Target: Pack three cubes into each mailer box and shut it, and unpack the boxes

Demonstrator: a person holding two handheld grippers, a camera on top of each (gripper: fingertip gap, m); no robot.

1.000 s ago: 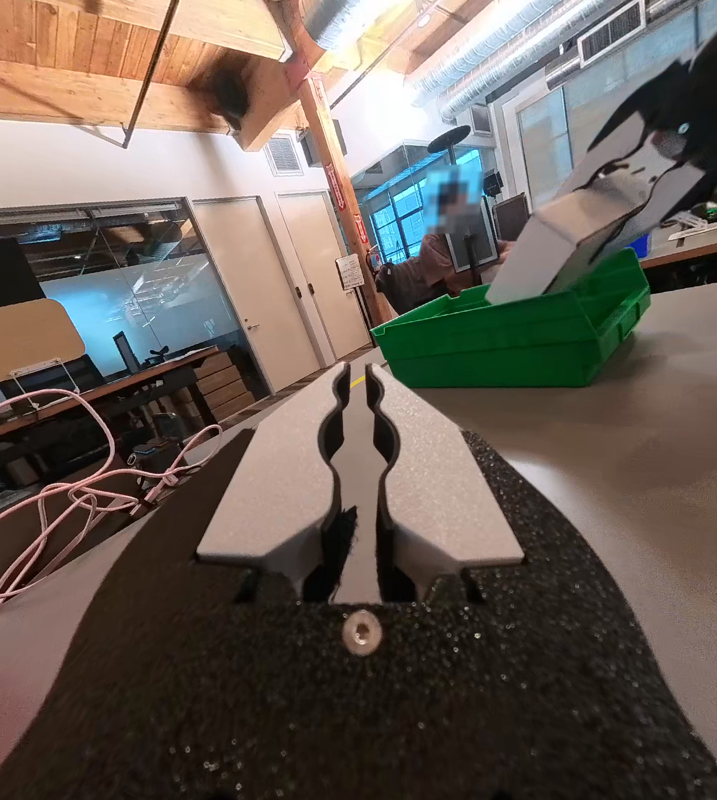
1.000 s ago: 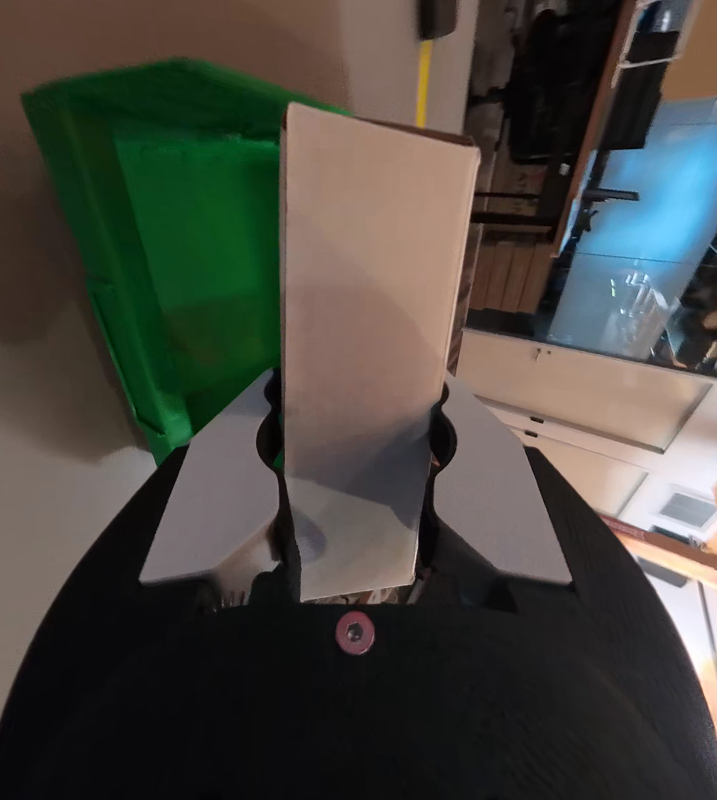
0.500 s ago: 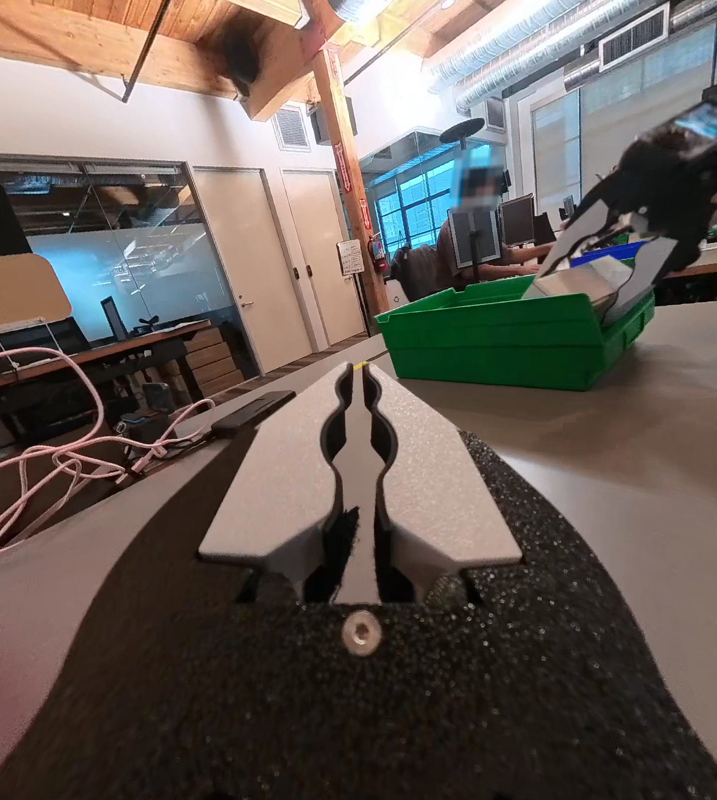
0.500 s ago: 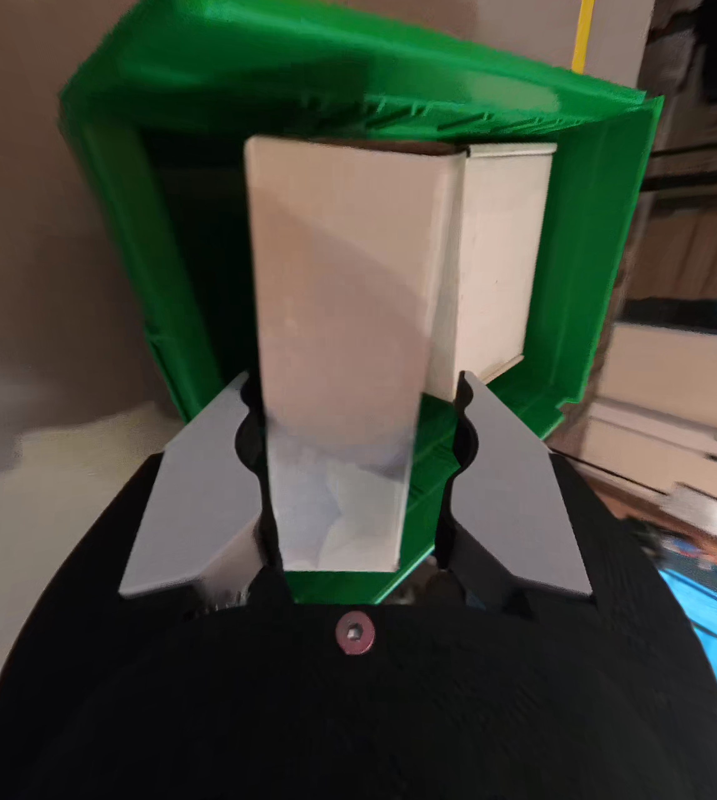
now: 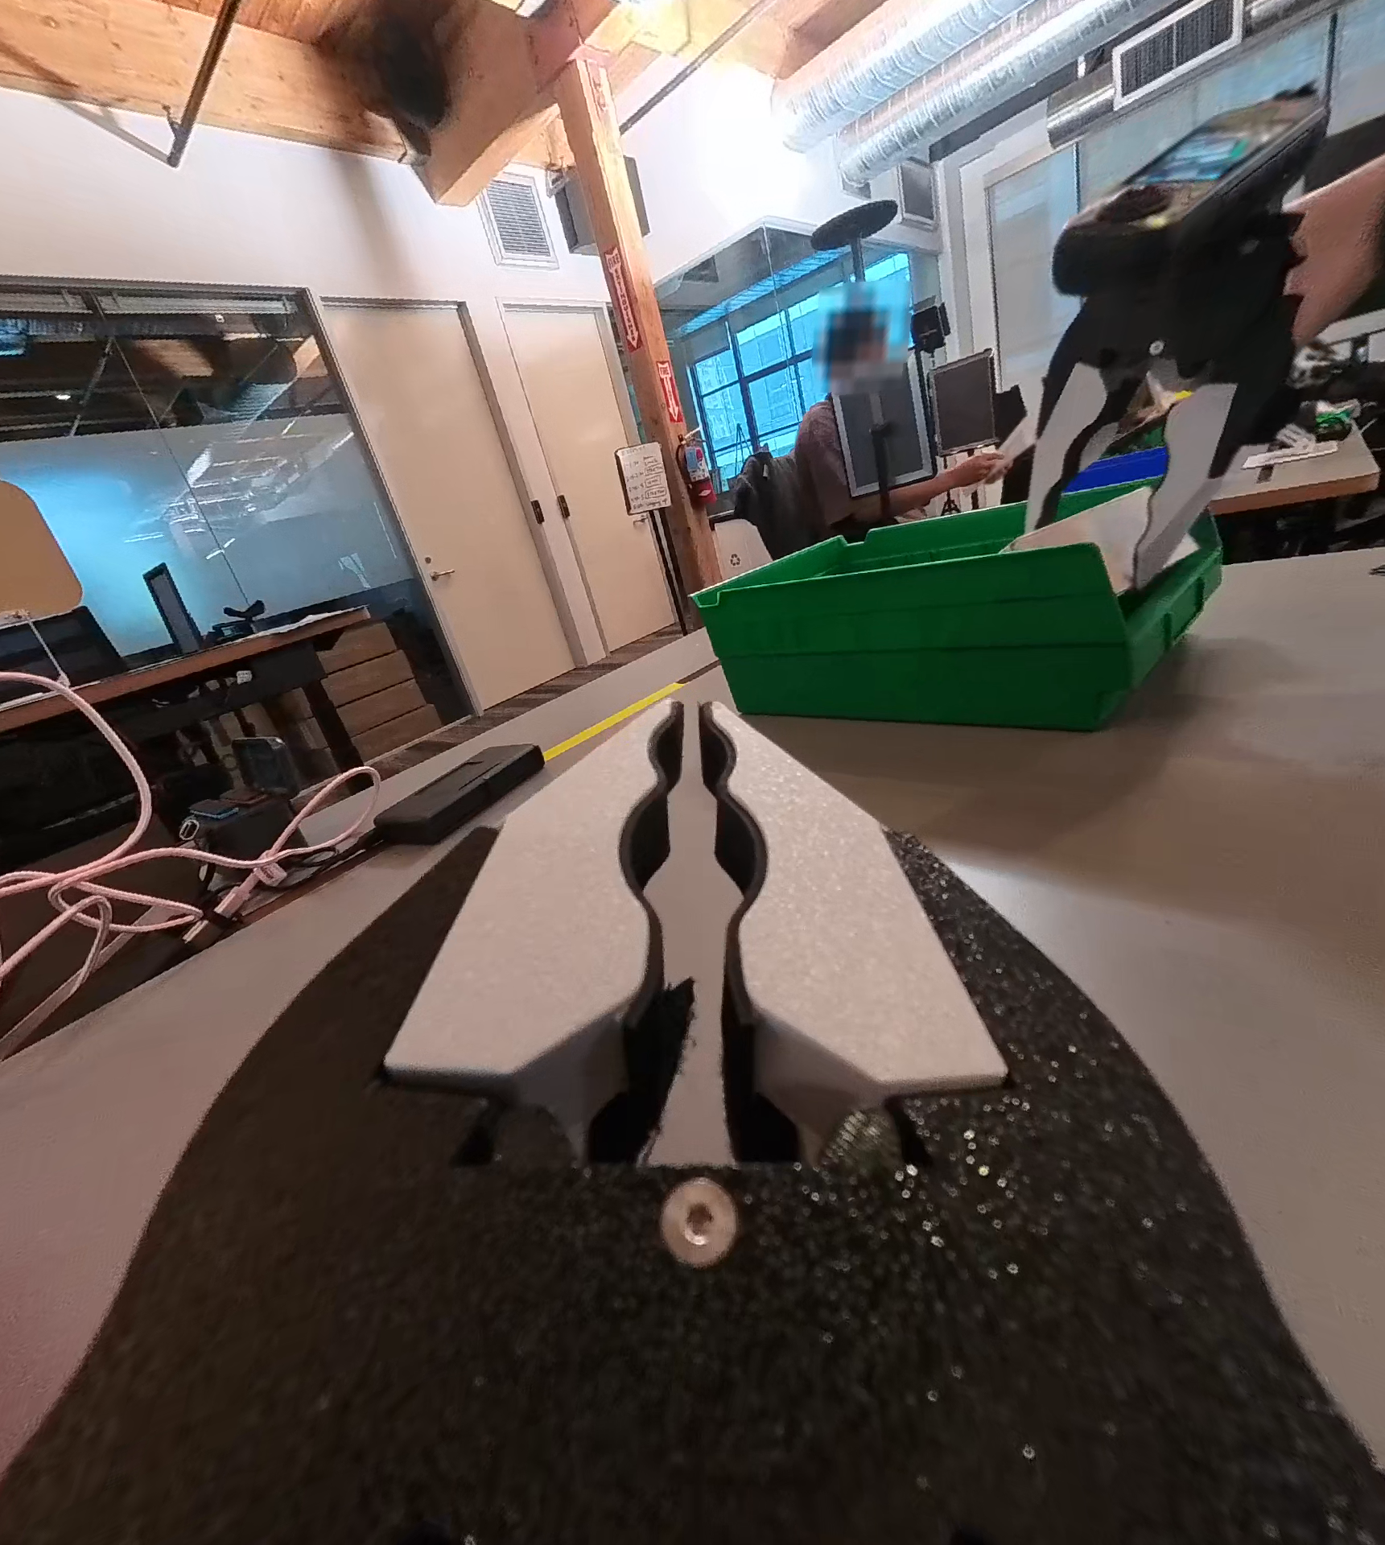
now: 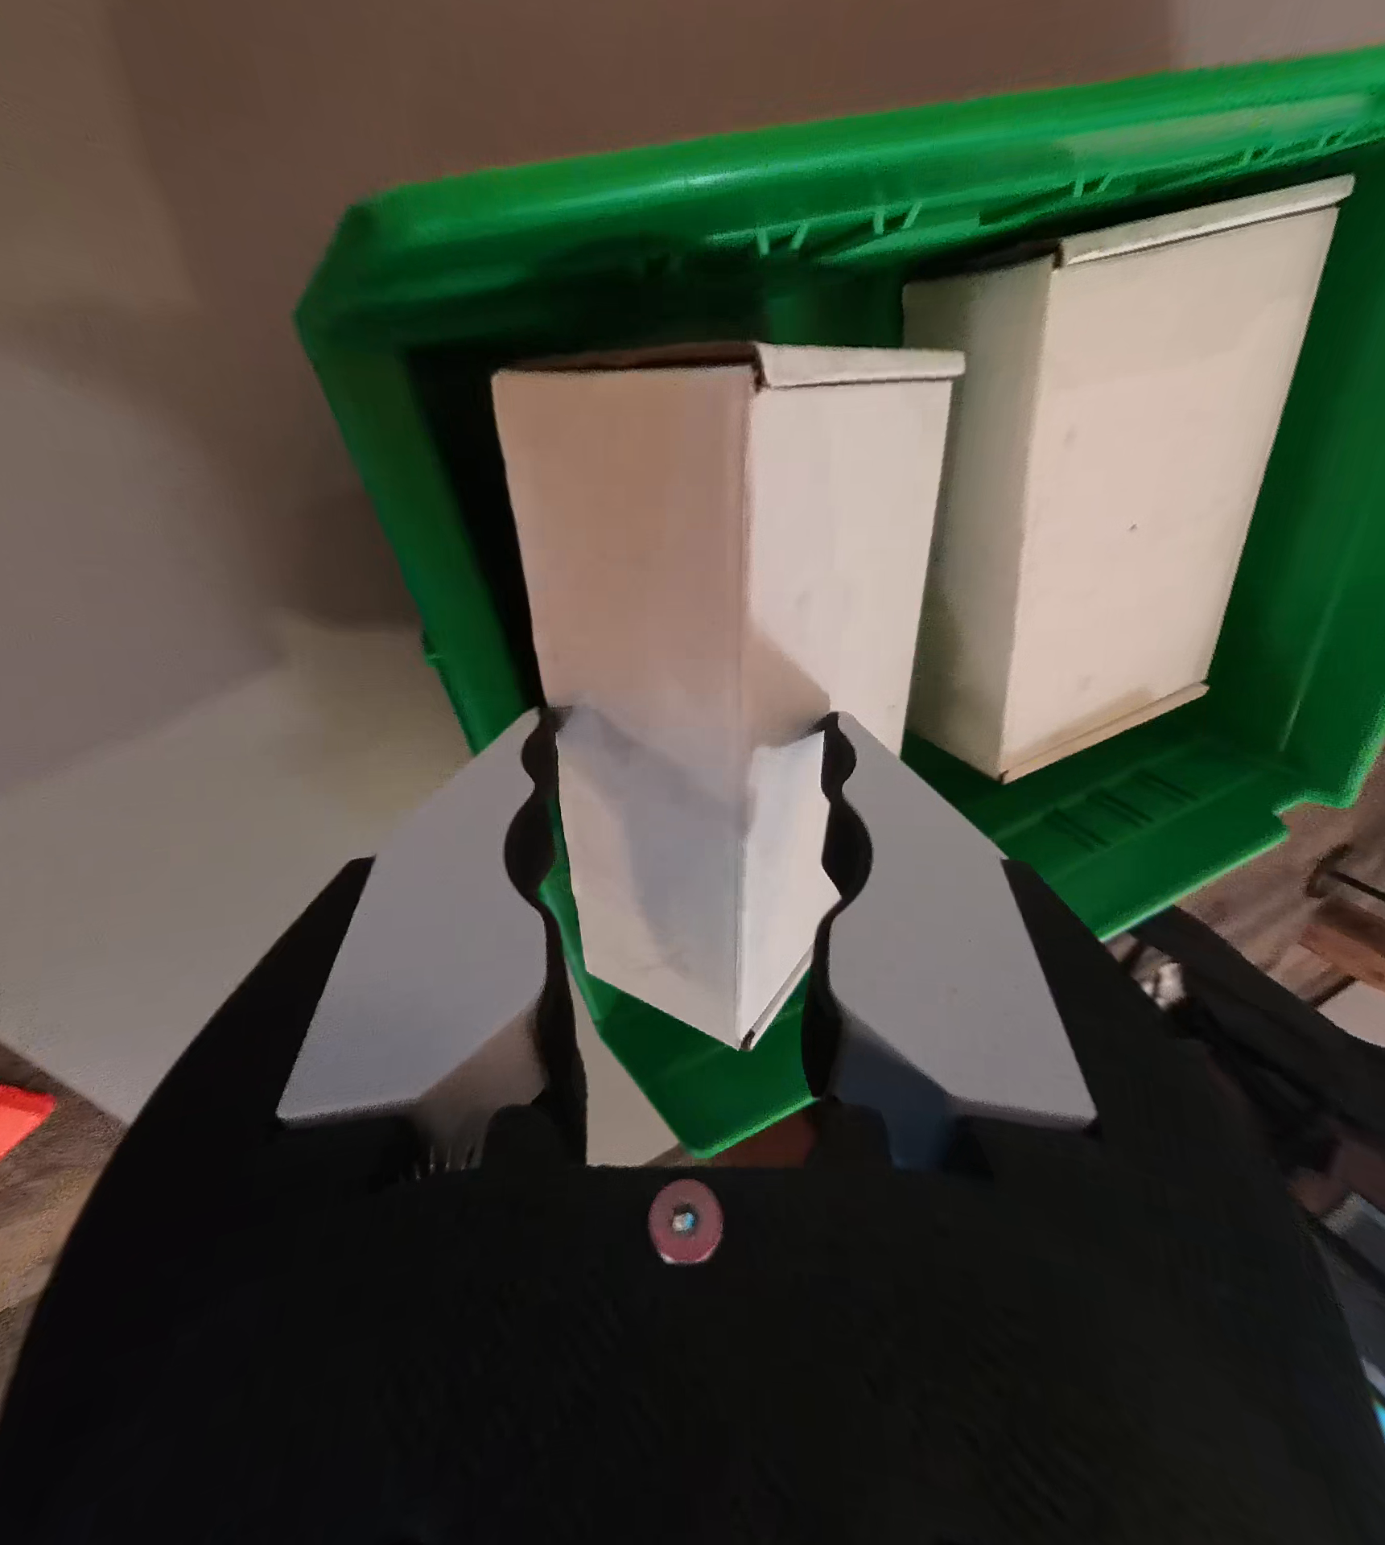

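Your right hand-held gripper [image 6: 684, 727] has carried white box [image 6: 722, 635] down into green bin [image 6: 756, 209], beside second box [image 6: 1174, 468]; fingers pinch it again after brief spread. Left hand-held gripper [image 5: 692, 711] pressed together, idle over tabletop [image 5: 1174, 836]. Release likely next.

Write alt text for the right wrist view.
The right gripper has its fingers around a tilted white mailer box in a green bin on a beige table. A second white mailer box lies flat beside it in the bin.
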